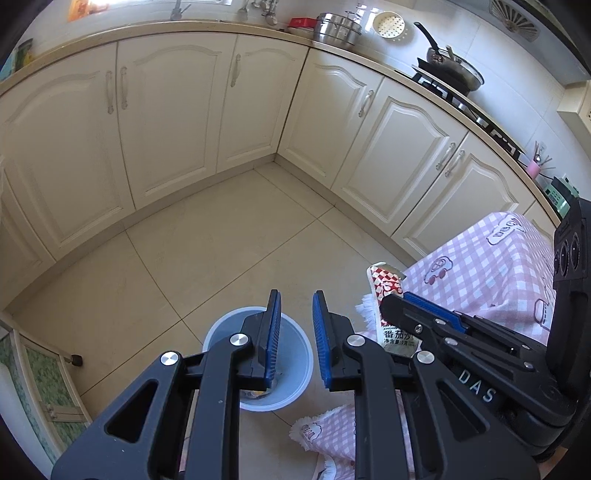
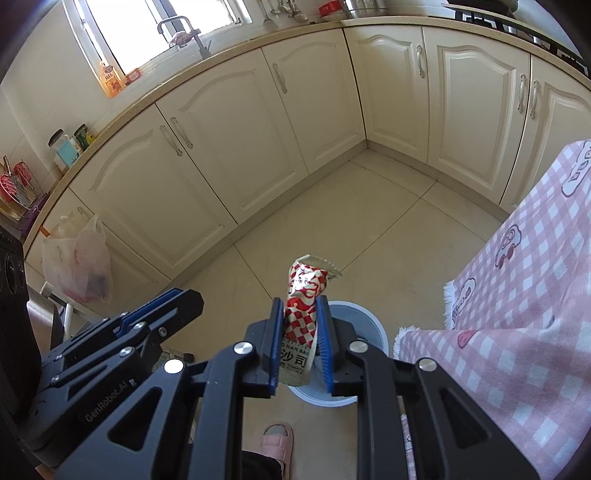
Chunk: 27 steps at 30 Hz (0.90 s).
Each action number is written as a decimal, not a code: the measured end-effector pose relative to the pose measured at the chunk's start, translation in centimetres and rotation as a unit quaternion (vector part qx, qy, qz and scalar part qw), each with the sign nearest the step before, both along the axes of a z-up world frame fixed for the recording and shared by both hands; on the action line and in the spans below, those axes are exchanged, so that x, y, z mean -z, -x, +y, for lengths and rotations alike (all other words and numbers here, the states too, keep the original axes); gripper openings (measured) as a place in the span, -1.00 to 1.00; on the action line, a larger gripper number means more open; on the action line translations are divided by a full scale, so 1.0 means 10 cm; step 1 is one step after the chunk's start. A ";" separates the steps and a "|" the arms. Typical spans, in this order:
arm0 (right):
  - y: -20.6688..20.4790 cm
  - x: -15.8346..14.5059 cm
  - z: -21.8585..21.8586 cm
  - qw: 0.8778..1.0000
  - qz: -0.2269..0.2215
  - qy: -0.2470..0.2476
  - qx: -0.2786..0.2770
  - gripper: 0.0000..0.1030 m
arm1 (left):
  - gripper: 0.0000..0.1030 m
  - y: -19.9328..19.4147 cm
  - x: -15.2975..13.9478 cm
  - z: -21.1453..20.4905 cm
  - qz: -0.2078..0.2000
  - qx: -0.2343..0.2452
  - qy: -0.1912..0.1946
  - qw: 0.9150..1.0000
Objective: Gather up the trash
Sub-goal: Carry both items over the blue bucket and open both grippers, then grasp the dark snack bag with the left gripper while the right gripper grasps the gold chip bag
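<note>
Kitchen floor below – right hand-held gripper (image 2: pixel 298 334) pinches ketchup sachet (image 2: pixel 303 295) over bin (image 2: pixel 375 328)

Cream corner cabinets (image 1: pixel 177 122), beige tiled floor (image 1: pixel 229 251), bright window (image 2: pixel 162 33)

My left tool (image 1: pixel 296 338) points steeply down, its blue pads a little apart with nothing between them. My right tool (image 2: pixel 300 341) tilts down beside it, pads pressed on a ketchup sachet (image 2: pixel 303 295).
</note>
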State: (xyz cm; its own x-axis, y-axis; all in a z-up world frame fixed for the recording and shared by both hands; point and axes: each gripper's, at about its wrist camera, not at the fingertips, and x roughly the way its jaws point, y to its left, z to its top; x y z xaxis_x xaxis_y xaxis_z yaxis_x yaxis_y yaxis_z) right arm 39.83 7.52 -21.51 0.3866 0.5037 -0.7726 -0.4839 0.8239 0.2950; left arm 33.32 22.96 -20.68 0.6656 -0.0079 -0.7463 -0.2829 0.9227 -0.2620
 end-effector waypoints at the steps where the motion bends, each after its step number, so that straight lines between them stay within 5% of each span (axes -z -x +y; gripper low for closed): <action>1: -0.01 0.00 0.02 1.000 -0.001 -0.002 -0.001 -0.65 | -0.67 0.01 0.00 0.02 -0.001 -0.003 0.001 1.000; 16: -0.03 -0.32 -0.03 0.998 -0.047 -0.024 0.016 -0.49 | -0.49 0.08 -0.25 0.02 -0.026 -0.006 0.003 1.000; 27: 0.23 -0.81 -0.97 0.992 -0.096 -0.027 0.075 -0.49 | -0.31 0.16 -0.75 -0.65 -0.069 0.056 -0.005 0.996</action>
